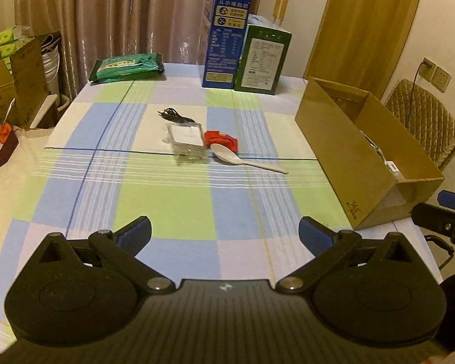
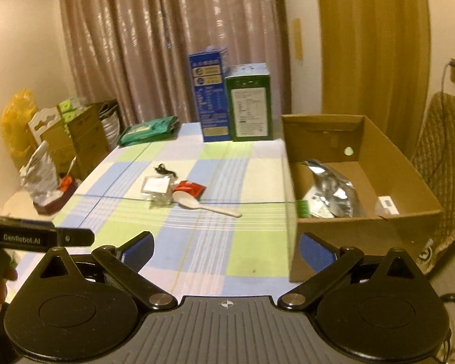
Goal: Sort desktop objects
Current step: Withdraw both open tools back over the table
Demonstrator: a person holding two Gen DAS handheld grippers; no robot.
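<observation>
The left gripper (image 1: 224,233) and right gripper (image 2: 226,248) both hover wide and empty over the near edge of the checked tablecloth (image 1: 166,200); mid-table lie a clear plastic box (image 1: 187,141), black cable (image 1: 174,115), red packet (image 1: 223,139) and white spoon (image 1: 239,157); the open cardboard box (image 2: 394,182) stands at right, holding a silver pouch (image 2: 330,191).

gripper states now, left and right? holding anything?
Left gripper: open, nothing between the fingers.
Right gripper: open, nothing between the fingers.
</observation>
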